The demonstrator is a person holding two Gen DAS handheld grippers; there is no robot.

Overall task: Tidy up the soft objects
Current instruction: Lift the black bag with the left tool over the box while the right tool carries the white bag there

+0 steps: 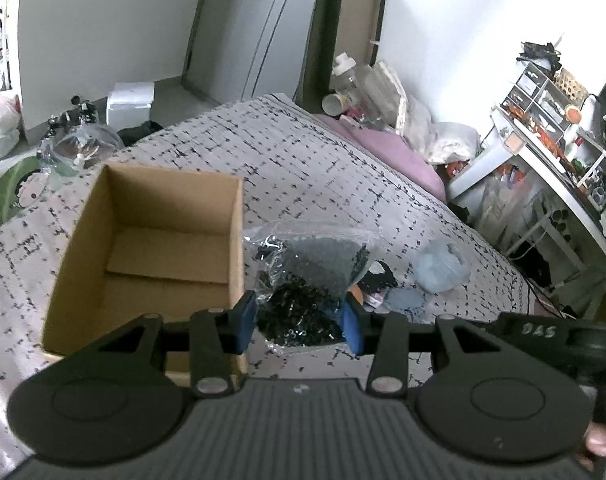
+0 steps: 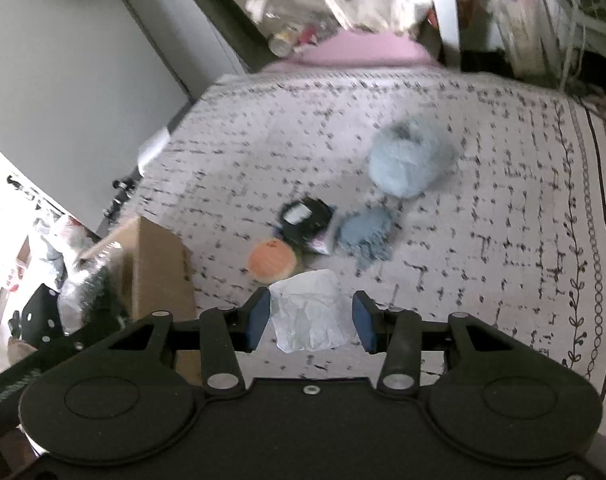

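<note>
My left gripper is shut on a clear plastic bag of black mesh pieces, held above the patterned bedspread just right of an open cardboard box. The box is empty inside. My right gripper is shut on a crumpled white soft piece, lifted over the bedspread. Beyond it lie an orange round pad, a black item with a white label, a blue-grey cloth and a fluffy light-blue ball. This view is blurred by motion.
The cardboard box stands left of the right gripper, with the left gripper's bag beside it. A pink pillow and clutter sit at the bed's far end. A crowded white desk stands to the right.
</note>
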